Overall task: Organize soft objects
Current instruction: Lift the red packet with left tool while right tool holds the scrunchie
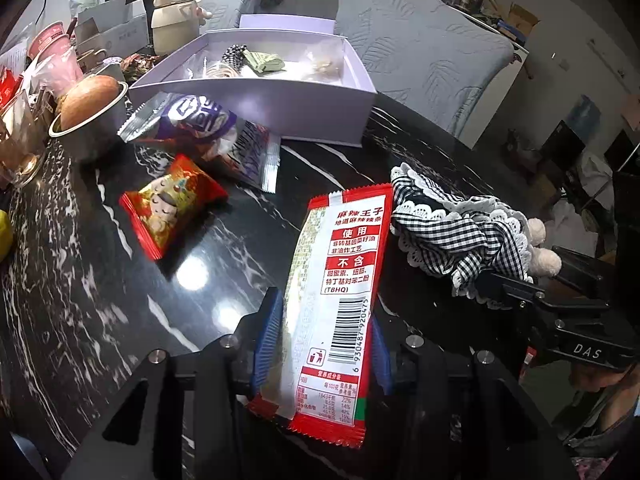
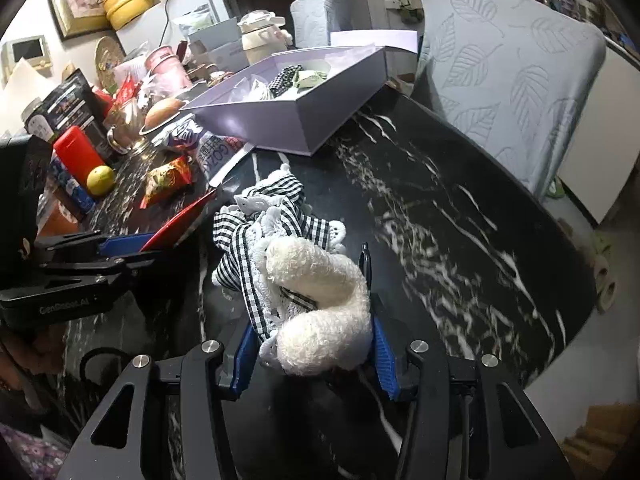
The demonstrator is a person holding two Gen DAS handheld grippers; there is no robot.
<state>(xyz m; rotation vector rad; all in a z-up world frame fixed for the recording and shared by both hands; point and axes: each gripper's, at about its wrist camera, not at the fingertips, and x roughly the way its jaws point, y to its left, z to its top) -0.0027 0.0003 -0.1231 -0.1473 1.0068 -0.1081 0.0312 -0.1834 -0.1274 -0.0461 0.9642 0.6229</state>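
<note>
Above the black marbled table [image 1: 100, 280], the left gripper [image 1: 322, 344] clenched a red-and-white snack packet [image 1: 340, 280], the right gripper [image 2: 314, 354] a gingham-dressed plush toy [image 2: 304, 276]. Both probably awaited carrying to the open lilac box [image 1: 256, 108] at the far edge.

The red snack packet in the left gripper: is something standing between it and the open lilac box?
Nothing tall does. The purple snack bag lies flat before the lilac box, left of the red snack packet's path, easily passed over.

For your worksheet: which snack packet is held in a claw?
The long red-and-white packet, between the left claw's fingers; the red and purple packets lie on the table.
</note>
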